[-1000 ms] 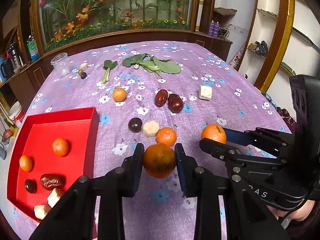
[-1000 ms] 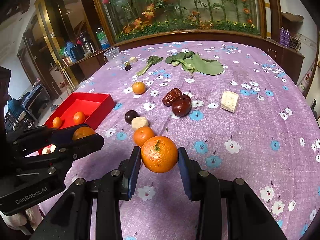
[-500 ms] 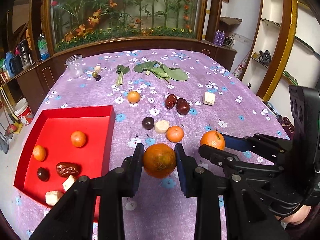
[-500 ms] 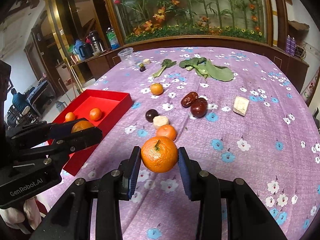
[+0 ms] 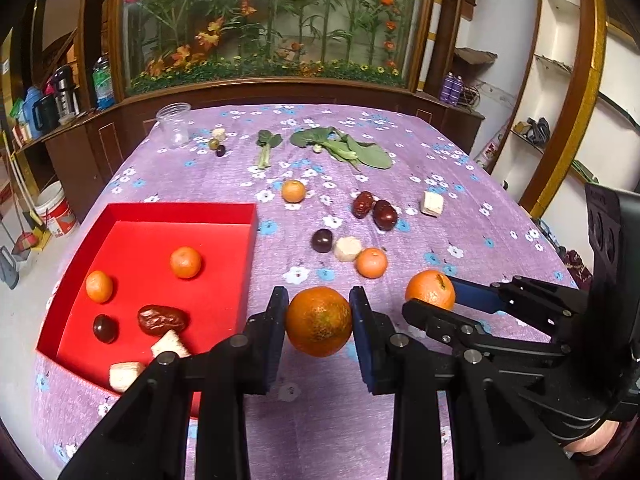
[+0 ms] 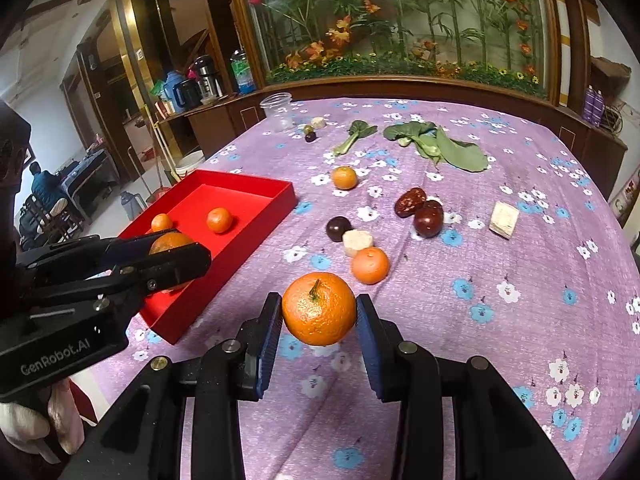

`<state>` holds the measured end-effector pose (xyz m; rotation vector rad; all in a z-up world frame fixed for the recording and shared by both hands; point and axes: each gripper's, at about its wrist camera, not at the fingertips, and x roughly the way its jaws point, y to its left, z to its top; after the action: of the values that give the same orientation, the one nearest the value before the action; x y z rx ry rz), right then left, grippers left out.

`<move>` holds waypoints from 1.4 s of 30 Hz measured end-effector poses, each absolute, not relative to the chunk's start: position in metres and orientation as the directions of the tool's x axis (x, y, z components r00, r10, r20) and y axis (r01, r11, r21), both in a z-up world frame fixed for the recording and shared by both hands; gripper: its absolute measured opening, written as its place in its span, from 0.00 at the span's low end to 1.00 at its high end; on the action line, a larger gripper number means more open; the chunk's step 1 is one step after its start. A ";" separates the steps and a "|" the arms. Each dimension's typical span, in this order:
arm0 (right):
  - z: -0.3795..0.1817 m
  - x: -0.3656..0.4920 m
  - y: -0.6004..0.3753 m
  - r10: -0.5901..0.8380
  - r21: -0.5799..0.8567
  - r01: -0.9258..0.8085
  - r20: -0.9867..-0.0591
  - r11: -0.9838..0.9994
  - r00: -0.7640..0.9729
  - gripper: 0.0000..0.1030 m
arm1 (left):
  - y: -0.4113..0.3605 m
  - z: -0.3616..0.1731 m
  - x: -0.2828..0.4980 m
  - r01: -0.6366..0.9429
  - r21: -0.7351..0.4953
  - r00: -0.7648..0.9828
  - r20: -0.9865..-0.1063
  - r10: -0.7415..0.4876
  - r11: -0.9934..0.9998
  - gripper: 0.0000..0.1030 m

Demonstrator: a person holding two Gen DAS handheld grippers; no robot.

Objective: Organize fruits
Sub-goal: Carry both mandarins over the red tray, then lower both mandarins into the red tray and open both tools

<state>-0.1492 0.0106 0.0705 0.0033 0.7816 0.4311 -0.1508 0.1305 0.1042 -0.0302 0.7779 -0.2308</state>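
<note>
My left gripper (image 5: pixel 319 320) is shut on a dull orange (image 5: pixel 319 332), held in the air just right of the red tray (image 5: pixel 180 209). In the right wrist view the left gripper (image 6: pixel 172 249) hangs with that orange over the red tray's (image 6: pixel 240 184) near right corner. My right gripper (image 6: pixel 319 312) is shut on a brighter orange with a stem (image 6: pixel 319 300), above the purple cloth. That stemmed orange (image 5: pixel 430 290) also shows in the left wrist view, to the right of the left gripper. The tray holds two small oranges, a date, a plum and white chunks.
On the flowered cloth ahead lie a small orange (image 5: pixel 371 263), a white chunk (image 5: pixel 347 249), a dark plum (image 5: pixel 322 240), two red dates (image 5: pixel 374 210), another small orange (image 5: pixel 293 191) and a white cube (image 5: pixel 433 203). Greens (image 5: pixel 344 150) and a clear jar (image 5: pixel 173 125) are at the far end.
Both grippers have carried their oranges leftward toward the red tray and slightly higher. More of the tray now shows. Neither grip has changed.
</note>
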 end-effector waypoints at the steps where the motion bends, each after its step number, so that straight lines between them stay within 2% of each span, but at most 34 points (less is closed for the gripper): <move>1: 0.071 -0.150 0.012 0.379 0.159 -0.378 -0.681 0.912 0.627 0.39 | 0.134 0.104 -0.151 0.189 -0.116 0.690 -0.691 -0.215 0.975 0.29; 11: 0.081 -0.148 0.050 0.405 0.130 -0.444 -0.683 0.887 0.609 0.39 | 0.187 0.106 -0.147 0.084 -0.160 0.715 -0.678 -0.171 0.984 0.29; 23: 0.076 -0.124 0.109 0.441 0.103 -0.538 -0.708 0.837 0.551 0.40 | 0.278 0.091 -0.128 -0.117 -0.175 0.717 -0.696 -0.039 0.978 0.30; 42: 0.038 -0.060 0.190 0.432 0.083 -0.605 -0.776 0.792 0.459 0.40 | 0.303 0.050 -0.034 -0.113 -0.115 0.618 -0.786 -0.021 0.987 0.29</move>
<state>-0.0603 0.1903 0.0375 -0.2168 0.8870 0.6440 -0.0342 0.3031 0.0502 -0.1584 0.9036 0.0532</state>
